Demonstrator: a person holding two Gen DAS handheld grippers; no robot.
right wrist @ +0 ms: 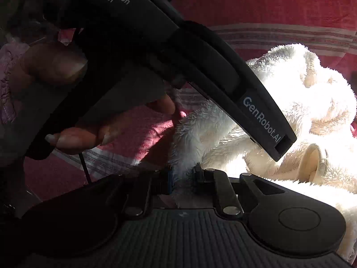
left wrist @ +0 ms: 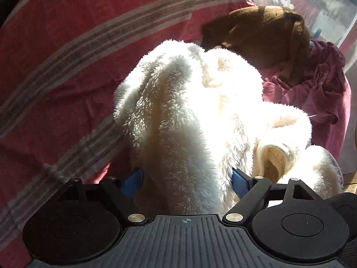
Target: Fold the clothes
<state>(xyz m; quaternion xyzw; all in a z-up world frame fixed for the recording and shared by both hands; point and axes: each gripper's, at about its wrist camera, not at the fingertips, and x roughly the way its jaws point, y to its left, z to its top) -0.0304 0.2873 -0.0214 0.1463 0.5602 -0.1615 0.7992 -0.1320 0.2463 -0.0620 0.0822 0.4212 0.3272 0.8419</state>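
A white fluffy fleece garment (left wrist: 196,102) lies bunched on a red striped bedsheet (left wrist: 67,55). My left gripper (left wrist: 185,182) has its blue pads (left wrist: 239,182) wide apart with a thick fold of the fleece between them. In the right wrist view my right gripper (right wrist: 181,178) is shut on a narrow fold of the same fleece (right wrist: 301,102). The left gripper's black body (right wrist: 200,71), held by a hand (right wrist: 111,129), crosses just above the right one. A sleeve cuff (left wrist: 271,158) opens toward the camera.
A brown garment (left wrist: 263,33) and a maroon garment (left wrist: 316,87) lie piled behind the fleece at the right. A clear plastic sheet (left wrist: 323,6) lies at the far right. Strong sunlight washes out the fleece.
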